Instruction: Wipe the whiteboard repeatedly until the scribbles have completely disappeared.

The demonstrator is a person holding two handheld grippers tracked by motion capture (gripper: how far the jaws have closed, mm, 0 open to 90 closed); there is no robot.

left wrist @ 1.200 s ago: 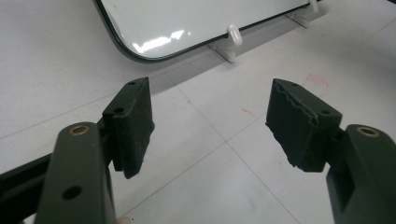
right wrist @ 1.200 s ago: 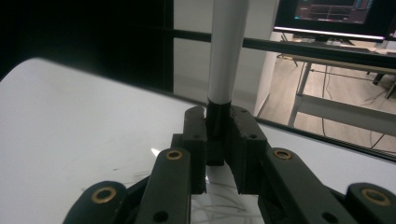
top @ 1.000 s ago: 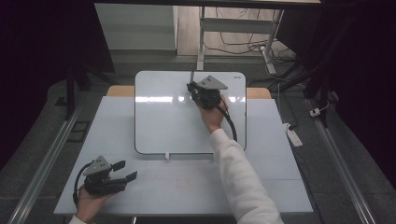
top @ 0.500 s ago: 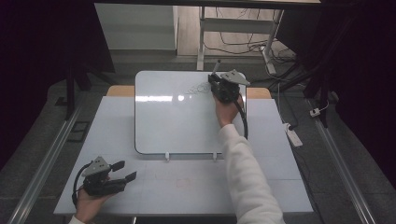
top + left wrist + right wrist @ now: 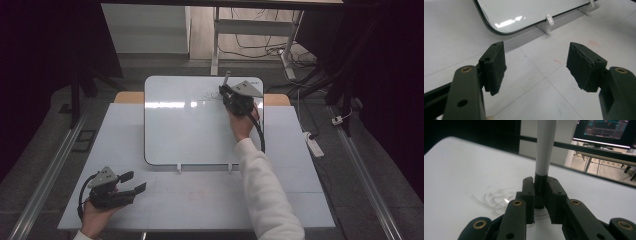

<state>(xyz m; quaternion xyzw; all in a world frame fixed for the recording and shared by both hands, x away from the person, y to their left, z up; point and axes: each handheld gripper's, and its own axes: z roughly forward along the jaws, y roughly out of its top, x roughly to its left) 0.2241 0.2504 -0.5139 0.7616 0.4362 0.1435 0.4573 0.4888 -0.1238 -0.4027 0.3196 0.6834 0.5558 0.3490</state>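
A white whiteboard (image 5: 190,125) lies on the pale table (image 5: 210,200), reaching its far edge. Faint grey scribbles (image 5: 207,95) mark the board near its far right corner. My right gripper (image 5: 227,95) hovers beside them, shut on a marker (image 5: 226,78) with a white barrel and black lower part. In the right gripper view the marker (image 5: 545,145) stands upright between the jaws of my right gripper (image 5: 541,195), with the scribbles (image 5: 494,197) just left of it. My left gripper (image 5: 134,182) rests open at the table's near left. Its fingers (image 5: 495,67) are wide apart with nothing between them.
Two white clips (image 5: 179,168) hold the whiteboard's near edge, one of the clips (image 5: 549,21) being just ahead of the left gripper. A power strip (image 5: 312,142) lies on the floor to the right. A lit monitor (image 5: 609,130) and table legs stand beyond the far edge.
My right gripper carried the marker rightward along the board's far edge, then drifted slightly back. The left gripper stayed still.
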